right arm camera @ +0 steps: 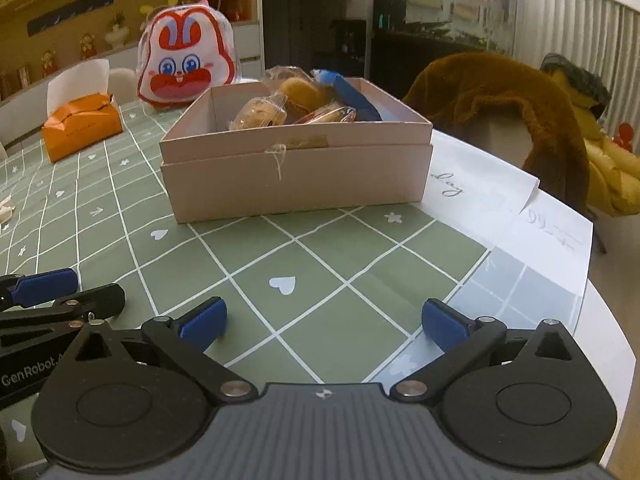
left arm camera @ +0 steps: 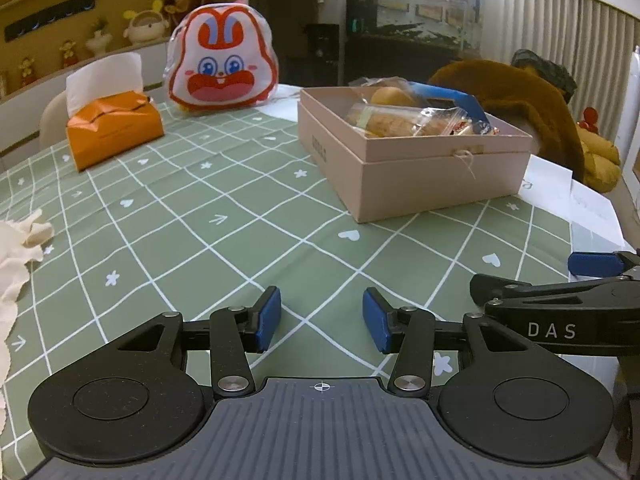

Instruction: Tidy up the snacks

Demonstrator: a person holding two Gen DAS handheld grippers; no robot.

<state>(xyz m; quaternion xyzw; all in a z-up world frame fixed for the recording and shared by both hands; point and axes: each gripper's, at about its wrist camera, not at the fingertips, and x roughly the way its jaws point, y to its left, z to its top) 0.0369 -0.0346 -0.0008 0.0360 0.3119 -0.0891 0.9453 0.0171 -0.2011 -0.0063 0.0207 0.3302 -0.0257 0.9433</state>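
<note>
A pink cardboard box (left arm camera: 440, 176) stands on the green checked tablecloth (left arm camera: 240, 220), far right of the left gripper; in the right wrist view the box (right arm camera: 296, 184) is straight ahead. It holds several wrapped snacks (left arm camera: 404, 122) (right arm camera: 264, 114) and a blue packet (right arm camera: 354, 96). My left gripper (left arm camera: 322, 318) is open and empty, low over the cloth near the front edge. My right gripper (right arm camera: 324, 322) is open wide and empty, beside the left one. Each gripper shows at the edge of the other's view.
An orange tissue pack (left arm camera: 114, 130) and a rabbit-face bag (left arm camera: 222, 64) stand at the far left. A cream cloth (left arm camera: 16, 256) lies at the left edge. White papers (right arm camera: 500, 200) lie right of the box. A chair with a brown fur coat (right arm camera: 512, 104) stands behind the table.
</note>
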